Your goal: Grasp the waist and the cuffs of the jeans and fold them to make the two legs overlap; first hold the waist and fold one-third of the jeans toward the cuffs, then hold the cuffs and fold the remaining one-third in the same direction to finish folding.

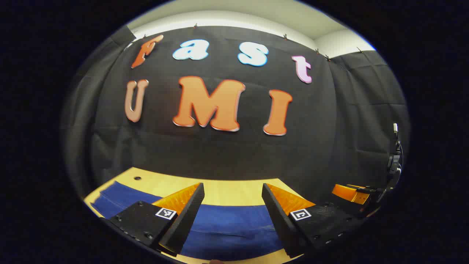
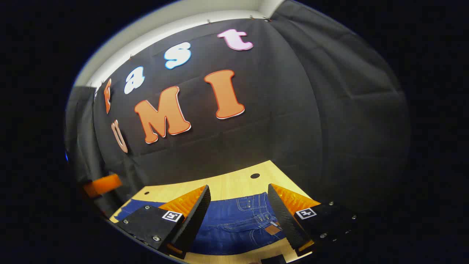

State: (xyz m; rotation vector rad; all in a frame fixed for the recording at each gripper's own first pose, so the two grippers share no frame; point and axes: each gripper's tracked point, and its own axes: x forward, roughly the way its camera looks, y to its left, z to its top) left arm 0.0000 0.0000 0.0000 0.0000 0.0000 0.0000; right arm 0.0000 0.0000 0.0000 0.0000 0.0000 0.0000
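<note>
Jeans flat on table, grippers empty

Jeans (image 1: 227,223) spread on the wooden table (image 1: 227,190). Above the jeans, left gripper (image 1: 232,190) wide open, holding nothing. Over the waist end of the jeans, right gripper (image 2: 239,192) likewise parted, empty.

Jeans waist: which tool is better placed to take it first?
Probably the right tool: it is open, and the jeans show waistband stitching and a patch between its fingers. The left tool faces plain denim.
</note>
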